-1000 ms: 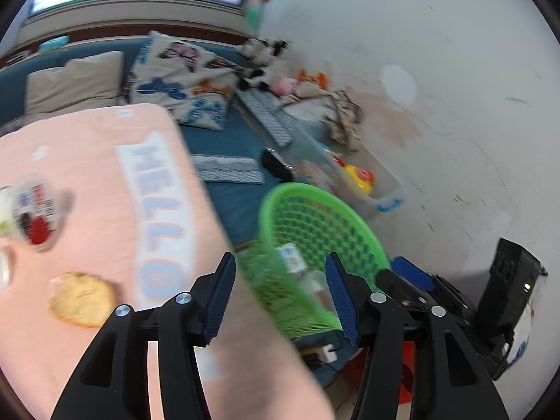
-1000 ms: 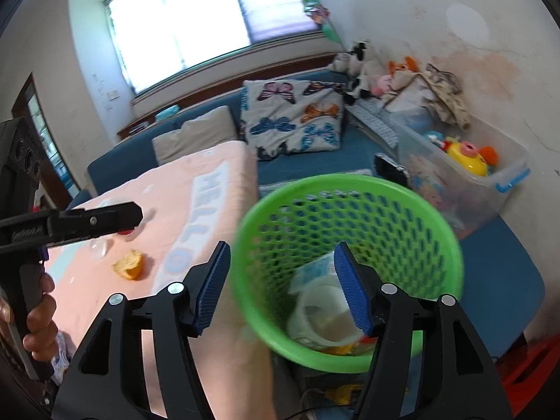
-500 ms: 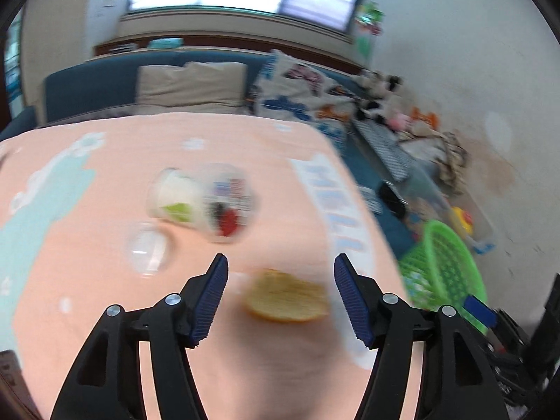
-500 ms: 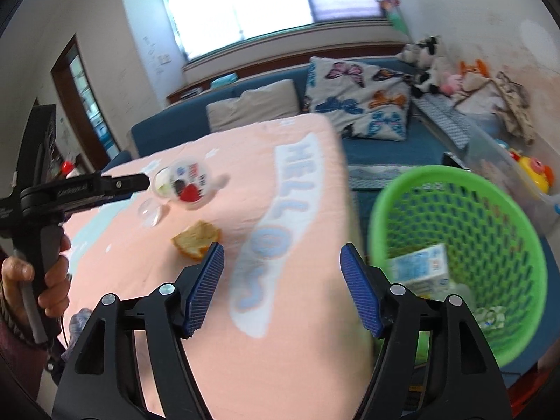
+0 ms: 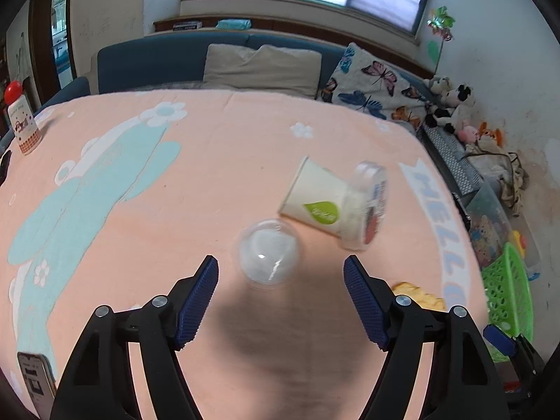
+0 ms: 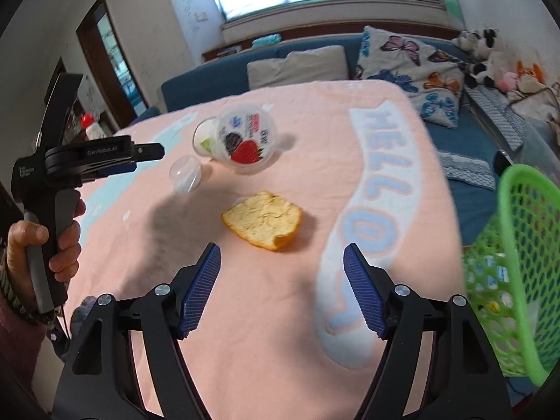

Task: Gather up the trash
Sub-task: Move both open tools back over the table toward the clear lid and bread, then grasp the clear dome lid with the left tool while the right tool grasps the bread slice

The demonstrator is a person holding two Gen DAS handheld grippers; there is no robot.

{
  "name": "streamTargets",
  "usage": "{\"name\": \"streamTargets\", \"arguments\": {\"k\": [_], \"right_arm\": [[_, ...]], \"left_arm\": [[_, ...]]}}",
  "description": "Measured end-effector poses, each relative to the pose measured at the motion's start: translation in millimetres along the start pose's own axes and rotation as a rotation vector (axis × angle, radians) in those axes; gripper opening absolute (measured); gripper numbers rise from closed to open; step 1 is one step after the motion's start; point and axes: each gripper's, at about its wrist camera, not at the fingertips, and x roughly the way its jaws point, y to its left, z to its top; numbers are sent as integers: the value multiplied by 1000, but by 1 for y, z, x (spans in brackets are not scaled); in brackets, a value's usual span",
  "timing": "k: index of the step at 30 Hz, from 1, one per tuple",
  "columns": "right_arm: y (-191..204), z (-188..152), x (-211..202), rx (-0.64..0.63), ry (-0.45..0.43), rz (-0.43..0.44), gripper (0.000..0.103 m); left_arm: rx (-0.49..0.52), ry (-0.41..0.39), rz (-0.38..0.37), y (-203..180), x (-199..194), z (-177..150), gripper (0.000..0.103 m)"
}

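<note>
We hold our left tool over the pink desk. Its jaws are spread wide and have just been opening, with nothing between them. A clear dome lid lies just ahead of its tips, and a tipped cup lies a bit farther, to the right. Our right tool is spread wide too, also just opening, empty. A piece of orange peel lies just in front of it. The green basket stands off the desk's right edge.
</note>
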Motion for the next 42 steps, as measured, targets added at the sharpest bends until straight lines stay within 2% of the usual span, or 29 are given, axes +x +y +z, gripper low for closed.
{"name": "streamTargets", "arguments": {"k": [16,21,26,32,37,39,42], "right_arm": [[18,12,80,-145,108,-46,83],[19,13,94,-169,124,-45,85],[27,12,101,-221,128,-90,85],[29,10,99,-237,121,-102,71],[30,10,89,-232,85,-95,55],[27,12,85,-216,80,-84,50],[24,13,80,-196,71,-70,46]], "left_arm": [[41,71,37,9,50,-1,78],[32,87,42,13,62,-2,78],[47,81,42,11,69,-2,78],[81,74,40,3,77,-4,78],[101,64,42,0,80,-5,70],[101,56,41,0,80,-4,65],[104,47,37,0,79,-4,64]]}}
